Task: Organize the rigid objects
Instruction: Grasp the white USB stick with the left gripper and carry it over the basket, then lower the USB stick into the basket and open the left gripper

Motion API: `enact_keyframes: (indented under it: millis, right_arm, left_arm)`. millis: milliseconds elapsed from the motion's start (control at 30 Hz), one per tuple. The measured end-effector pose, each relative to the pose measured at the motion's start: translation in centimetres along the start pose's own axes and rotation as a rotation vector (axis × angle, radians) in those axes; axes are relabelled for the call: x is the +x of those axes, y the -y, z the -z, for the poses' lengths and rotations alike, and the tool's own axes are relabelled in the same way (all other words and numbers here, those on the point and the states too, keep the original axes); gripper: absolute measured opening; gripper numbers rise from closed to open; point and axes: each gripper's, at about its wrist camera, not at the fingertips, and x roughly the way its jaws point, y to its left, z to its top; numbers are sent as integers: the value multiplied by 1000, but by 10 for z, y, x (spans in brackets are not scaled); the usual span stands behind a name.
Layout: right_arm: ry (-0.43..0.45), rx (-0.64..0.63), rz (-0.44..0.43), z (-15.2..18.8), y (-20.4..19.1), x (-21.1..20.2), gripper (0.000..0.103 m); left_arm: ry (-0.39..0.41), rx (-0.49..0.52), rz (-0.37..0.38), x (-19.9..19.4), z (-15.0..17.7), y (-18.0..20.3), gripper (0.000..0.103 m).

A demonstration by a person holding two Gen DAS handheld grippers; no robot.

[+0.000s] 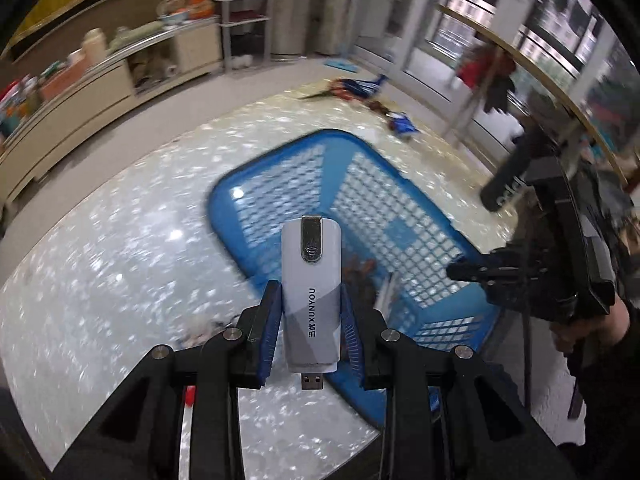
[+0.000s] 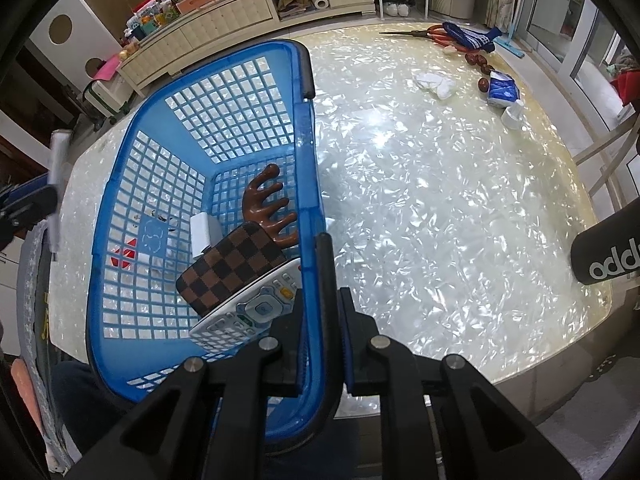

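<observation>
My left gripper (image 1: pixel 311 322) is shut on a white and grey USB dongle (image 1: pixel 312 280) marked XUNYOU, held upright above the near rim of the blue lattice basket (image 1: pixel 224 196). My right gripper (image 2: pixel 320 304) is shut on the basket's black handle (image 2: pixel 326 280) at its right rim (image 2: pixel 306 152). Inside the basket lie a brown antler-shaped piece (image 2: pixel 268 200), a checkered brown wallet (image 2: pixel 232 264), a grey remote control (image 2: pixel 252 308) and a white block (image 2: pixel 202 232). The right gripper also shows in the left wrist view (image 1: pixel 520 276).
The basket stands on a pearly table (image 2: pixel 440 200). At the far side lie scissors (image 2: pixel 416 33), a blue sock (image 2: pixel 472 38), brown dates (image 2: pixel 478 60), white cloth (image 2: pixel 436 82), a tissue pack (image 2: pixel 502 90) and a white cup (image 2: pixel 512 116). A black Adidas object (image 2: pixel 608 256) sits at the right edge.
</observation>
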Motion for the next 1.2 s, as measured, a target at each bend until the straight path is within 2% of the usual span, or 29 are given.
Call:
enact_keyframes:
  millis: [233, 567, 1033, 1200]
  right_arm:
    - [-2, 2, -19, 0, 1, 0, 12]
    - [4, 0, -24, 1, 2, 1, 13]
    - [9, 17, -53, 1, 5, 1, 13]
    - [6, 20, -48, 1, 4, 2, 13]
  left_arm:
    - [-47, 23, 47, 38, -10, 19, 33]
    - [-109, 58, 64, 84, -14, 29, 33]
    - [-244, 169, -10, 128, -11, 45, 33]
    - [-267, 208, -18, 136, -8, 54, 33]
